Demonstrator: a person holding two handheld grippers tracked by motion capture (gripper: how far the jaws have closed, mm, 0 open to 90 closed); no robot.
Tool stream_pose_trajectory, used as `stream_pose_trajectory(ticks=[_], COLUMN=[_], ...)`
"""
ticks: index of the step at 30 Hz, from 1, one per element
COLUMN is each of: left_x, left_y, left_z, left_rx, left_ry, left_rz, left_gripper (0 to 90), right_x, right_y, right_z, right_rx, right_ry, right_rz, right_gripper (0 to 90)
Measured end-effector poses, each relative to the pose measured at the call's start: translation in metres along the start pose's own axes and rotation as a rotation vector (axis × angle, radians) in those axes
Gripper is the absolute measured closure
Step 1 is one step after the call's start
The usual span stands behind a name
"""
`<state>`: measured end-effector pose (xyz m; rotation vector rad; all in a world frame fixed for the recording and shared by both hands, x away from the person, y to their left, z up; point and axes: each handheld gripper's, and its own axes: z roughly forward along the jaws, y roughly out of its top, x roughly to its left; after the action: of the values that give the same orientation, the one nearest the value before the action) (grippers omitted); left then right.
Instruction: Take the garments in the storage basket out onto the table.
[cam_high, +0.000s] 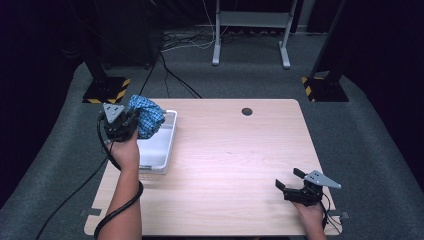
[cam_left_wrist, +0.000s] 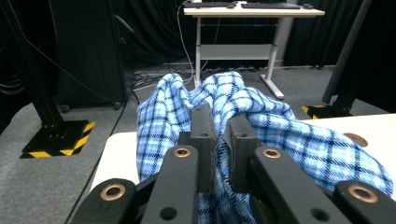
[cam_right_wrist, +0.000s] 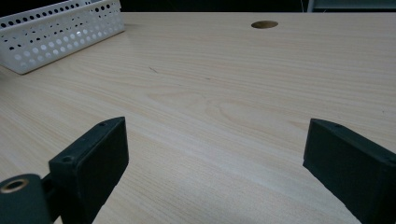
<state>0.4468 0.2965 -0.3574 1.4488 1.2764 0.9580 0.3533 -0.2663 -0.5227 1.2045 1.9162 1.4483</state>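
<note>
Cloth, blue plaid, bunched up, was clamped in the left gripper and hung over the far end of the white perforated basket at the table's left side. Left gripper view showed the jaws pinched tight on a fold of the cloth, fabric spilling out both sides. Right gripper sat low at the near right corner of the table, well apart from the basket, jaws spread wide with nothing between them. Right gripper view showed bare wood and the basket far off.
</note>
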Motion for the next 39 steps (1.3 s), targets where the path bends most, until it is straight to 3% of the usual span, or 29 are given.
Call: stream_pose_trajectory(ticks=[12,39], left_x=[-0.027,-0.106], left_y=[0.005,0.001], left_z=[-0.002,0.022], left_rx=[-0.025,-0.032], left_ry=[-0.066,-0.231], left_rz=[0.021,0.025], left_gripper=[83.7,83.4], right_x=[0.0,0.001], right_y=[0.0,0.0], right_z=[0.0,0.0], right_rx=[0.0,0.0], right_ry=[0.0,0.001], right_rz=[-0.001,-0.009], right_gripper=[5.6,5.7])
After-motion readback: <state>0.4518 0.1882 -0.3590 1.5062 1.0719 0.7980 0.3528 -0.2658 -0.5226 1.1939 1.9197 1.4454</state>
